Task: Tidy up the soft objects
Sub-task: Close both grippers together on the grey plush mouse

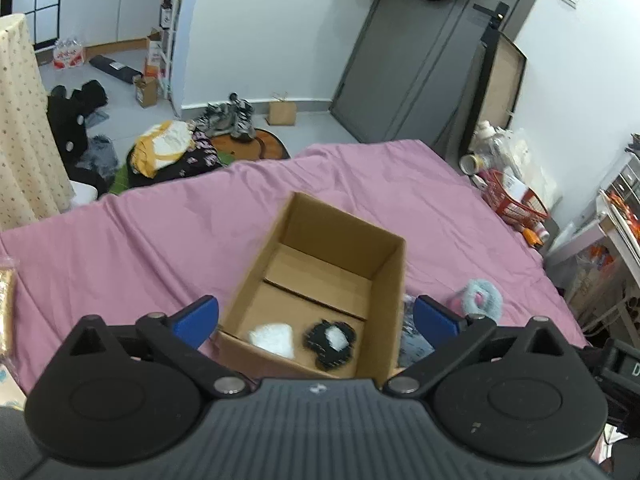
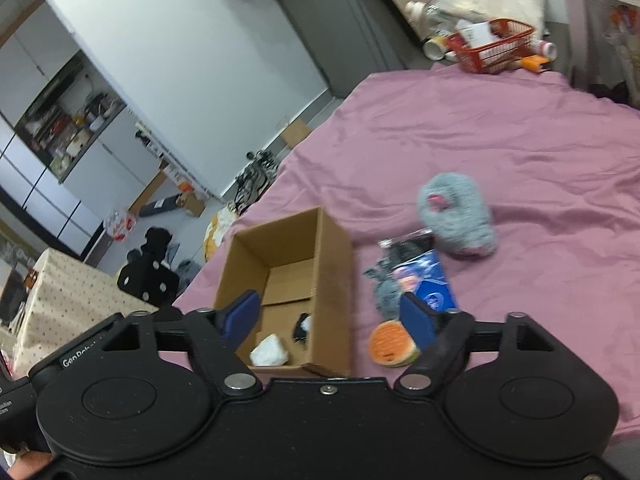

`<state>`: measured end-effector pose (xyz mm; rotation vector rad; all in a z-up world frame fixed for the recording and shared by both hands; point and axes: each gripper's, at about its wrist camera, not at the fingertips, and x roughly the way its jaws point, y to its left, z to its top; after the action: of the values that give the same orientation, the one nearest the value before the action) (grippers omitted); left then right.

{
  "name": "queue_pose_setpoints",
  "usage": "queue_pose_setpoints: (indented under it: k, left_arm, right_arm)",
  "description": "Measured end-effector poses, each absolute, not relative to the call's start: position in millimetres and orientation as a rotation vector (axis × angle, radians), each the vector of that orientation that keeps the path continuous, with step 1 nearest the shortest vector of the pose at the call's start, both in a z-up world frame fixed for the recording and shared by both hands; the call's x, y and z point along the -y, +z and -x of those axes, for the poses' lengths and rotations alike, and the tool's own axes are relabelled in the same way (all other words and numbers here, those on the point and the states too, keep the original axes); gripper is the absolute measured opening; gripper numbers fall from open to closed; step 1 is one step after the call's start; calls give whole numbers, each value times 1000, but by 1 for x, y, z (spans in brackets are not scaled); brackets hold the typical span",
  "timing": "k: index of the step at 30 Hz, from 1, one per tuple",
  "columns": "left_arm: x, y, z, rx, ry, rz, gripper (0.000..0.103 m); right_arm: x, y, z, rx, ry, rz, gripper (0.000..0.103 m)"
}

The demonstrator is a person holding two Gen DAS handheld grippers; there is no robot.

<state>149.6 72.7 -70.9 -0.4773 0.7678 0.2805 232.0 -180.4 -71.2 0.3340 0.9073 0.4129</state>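
Observation:
An open cardboard box [image 1: 384, 280] [image 2: 332, 256] stands on the pink bedsheet [image 1: 140, 240] [image 2: 520, 140]. Inside lie a white soft lump [image 1: 272, 338] [image 2: 269, 351] and a black fuzzy item with a white patch [image 1: 330, 342] [image 2: 302, 327]. My left gripper [image 1: 316, 318] hovers above the box's near edge, open and holding nothing. My right gripper [image 2: 332, 318] is open too, empty, over the box's right wall. Right of the box lie a grey-blue fluffy toy [image 2: 458, 214] [image 1: 482, 300], a blue packet [image 2: 430, 280], a grey fuzzy piece [image 2: 386, 294] and an orange round sponge [image 2: 392, 344].
Off the bed's far right corner are a red wire basket [image 1: 516, 204] [image 2: 494, 46] and bottles. Clothes, shoes and boxes lie on the floor beyond the bed's far edge [image 1: 168, 152]. A patterned cloth [image 1: 24, 128] hangs at the left. A grey door [image 1: 404, 52] stands behind.

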Motion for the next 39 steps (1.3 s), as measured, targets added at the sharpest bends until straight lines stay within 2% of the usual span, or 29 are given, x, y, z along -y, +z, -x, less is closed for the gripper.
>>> queue_pose_setpoints:
  k: [21, 28, 34, 37, 39]
  left_arm:
    - [10, -71, -169, -797, 253, 415, 102]
    - [36, -68, -188, -770, 193, 391, 99]
    - [51, -76, -214, -777, 177, 404, 86]
    - [58, -83, -228, -782, 168, 420, 77]
    - [61, -88, -236, -786, 167, 423, 67]
  right_arm:
    - [267, -97, -248, -883, 380, -455, 82]
    - [289, -108, -269, -874, 373, -520, 77]
    - [299, -122, -289, -888, 387, -563, 70]
    - [305, -130, -300, -898, 392, -586, 68]
    - [308, -135, -307, -900, 393, -599, 66]
